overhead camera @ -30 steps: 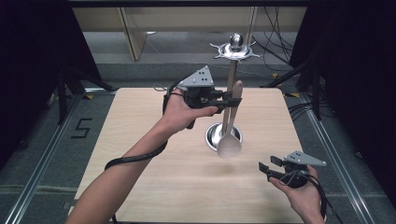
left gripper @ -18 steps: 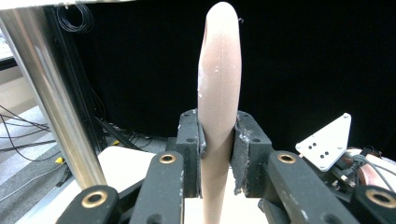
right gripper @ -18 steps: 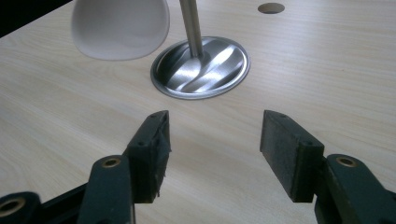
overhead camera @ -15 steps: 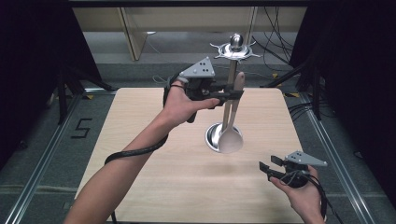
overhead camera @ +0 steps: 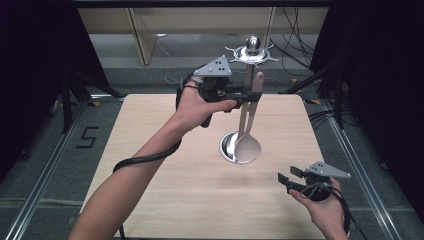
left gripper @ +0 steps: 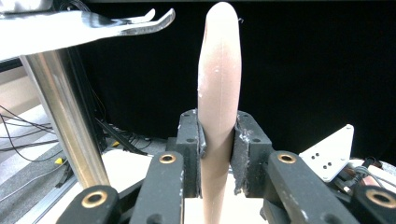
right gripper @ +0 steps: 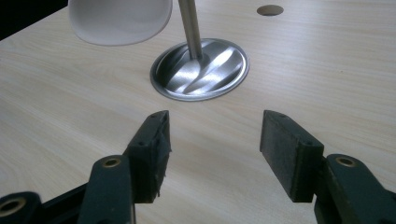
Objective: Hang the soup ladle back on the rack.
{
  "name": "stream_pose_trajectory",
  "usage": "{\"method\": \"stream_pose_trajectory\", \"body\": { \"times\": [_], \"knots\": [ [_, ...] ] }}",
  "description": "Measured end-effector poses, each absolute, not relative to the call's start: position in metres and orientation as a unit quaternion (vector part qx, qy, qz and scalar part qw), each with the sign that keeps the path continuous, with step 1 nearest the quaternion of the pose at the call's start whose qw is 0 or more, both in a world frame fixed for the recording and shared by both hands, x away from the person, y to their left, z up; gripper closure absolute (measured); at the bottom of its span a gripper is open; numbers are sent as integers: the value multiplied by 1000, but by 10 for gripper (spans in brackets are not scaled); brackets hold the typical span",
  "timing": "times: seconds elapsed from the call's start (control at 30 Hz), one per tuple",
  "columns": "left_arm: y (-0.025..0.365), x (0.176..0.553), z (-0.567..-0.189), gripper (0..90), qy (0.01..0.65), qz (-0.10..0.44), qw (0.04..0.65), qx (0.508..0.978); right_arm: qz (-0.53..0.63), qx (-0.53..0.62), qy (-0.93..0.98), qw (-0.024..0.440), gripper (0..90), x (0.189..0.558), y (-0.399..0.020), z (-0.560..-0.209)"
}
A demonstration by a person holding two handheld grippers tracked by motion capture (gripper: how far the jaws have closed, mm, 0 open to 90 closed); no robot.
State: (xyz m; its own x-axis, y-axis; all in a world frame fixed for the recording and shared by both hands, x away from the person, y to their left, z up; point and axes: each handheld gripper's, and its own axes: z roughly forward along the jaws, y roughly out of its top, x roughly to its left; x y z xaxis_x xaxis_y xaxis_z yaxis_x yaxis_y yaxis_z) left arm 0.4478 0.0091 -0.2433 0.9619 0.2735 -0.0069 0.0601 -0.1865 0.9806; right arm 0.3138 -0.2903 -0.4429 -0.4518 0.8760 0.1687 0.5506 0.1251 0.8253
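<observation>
A pale spoon (overhead camera: 248,147) hangs upright, bowl down, just in front of a metal hook stand (overhead camera: 249,53). My left gripper (overhead camera: 251,96) is shut on the spoon's handle, beside the stand's pole. In the left gripper view the handle (left gripper: 218,84) rises between the pads (left gripper: 246,140) of the left gripper (left gripper: 218,135), with the pole (left gripper: 65,121) and a curved hook (left gripper: 154,18) to its left. My right gripper (overhead camera: 286,181) is held low over the table's front right, open with nothing in it. In the right gripper view the right gripper (right gripper: 214,144) faces the stand's round base (right gripper: 201,70) and the spoon's bowl (right gripper: 119,18).
The wooden table (overhead camera: 165,150) has a small round hole (right gripper: 270,10) beyond the stand's base. A cable (overhead camera: 145,159) trails under the left forearm. Dark curtains and frame rails stand on both sides, and cables lie on the floor behind.
My left gripper has lifted the spoon a little and carried it slightly right, closer to the stand's pole. The right gripper has stayed where it was.
</observation>
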Motion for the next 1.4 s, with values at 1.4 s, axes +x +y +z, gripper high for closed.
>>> {"method": "stream_pose_trajectory", "body": {
  "times": [1.4],
  "knots": [
    [11,466,-238,737,105,84,632,763,441,473,737,193,434,316,-292,-445]
  ]
}}
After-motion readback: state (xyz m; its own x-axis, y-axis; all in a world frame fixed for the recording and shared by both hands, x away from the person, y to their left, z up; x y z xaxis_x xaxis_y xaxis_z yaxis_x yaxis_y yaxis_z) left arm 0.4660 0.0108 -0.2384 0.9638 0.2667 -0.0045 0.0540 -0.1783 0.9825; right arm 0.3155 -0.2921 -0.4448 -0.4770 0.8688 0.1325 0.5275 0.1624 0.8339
